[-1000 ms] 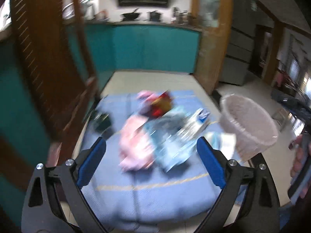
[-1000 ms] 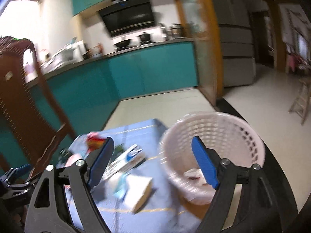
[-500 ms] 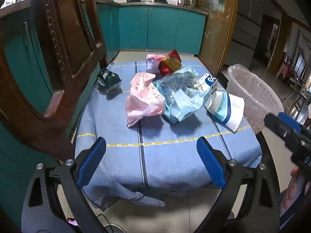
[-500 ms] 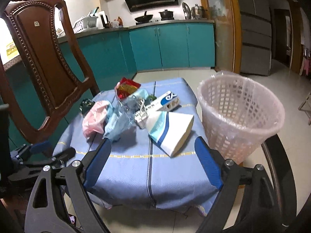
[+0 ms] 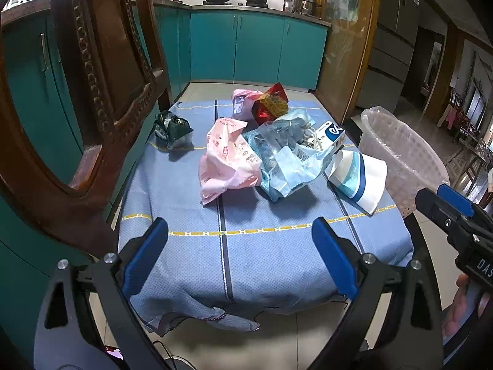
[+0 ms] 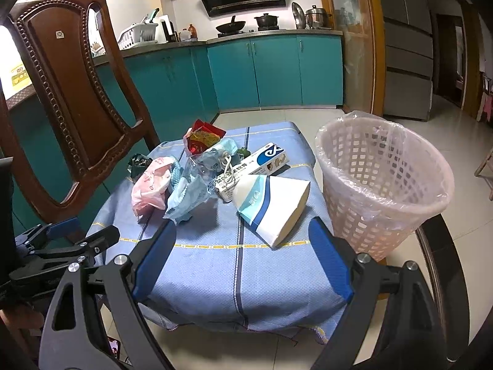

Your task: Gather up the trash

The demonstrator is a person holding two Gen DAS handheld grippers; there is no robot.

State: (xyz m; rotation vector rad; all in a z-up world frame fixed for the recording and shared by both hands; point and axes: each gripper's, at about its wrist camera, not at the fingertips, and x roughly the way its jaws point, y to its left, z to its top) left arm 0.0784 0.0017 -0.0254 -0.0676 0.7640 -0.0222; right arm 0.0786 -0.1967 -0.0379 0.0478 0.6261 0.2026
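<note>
A pile of trash lies on a small table with a blue cloth (image 5: 246, 246) (image 6: 240, 265): a pink bag (image 5: 228, 160) (image 6: 149, 182), a clear blue bag (image 5: 286, 157) (image 6: 197, 185), a red and gold wrapper (image 5: 271, 106) (image 6: 201, 138), a dark green wrapper (image 5: 172, 128), a white and blue box (image 5: 331, 131) (image 6: 262, 163) and a white and blue paper pouch (image 5: 360, 178) (image 6: 271, 206). A white lattice bin with a liner (image 5: 400, 157) (image 6: 382, 185) stands at the table's right. My left gripper (image 5: 240, 259) and right gripper (image 6: 243, 262) are open and empty over the near table edge.
A carved wooden chair (image 5: 92, 98) (image 6: 71, 92) stands close at the table's left. Teal kitchen cabinets (image 5: 255, 52) (image 6: 271, 71) line the back wall. A fridge (image 6: 406, 43) stands at the right. Tiled floor surrounds the table.
Both views have pulled back and steadied: the table and trash pile now sit farther away and sharp. The grippers stay open and nothing on the table has moved.
</note>
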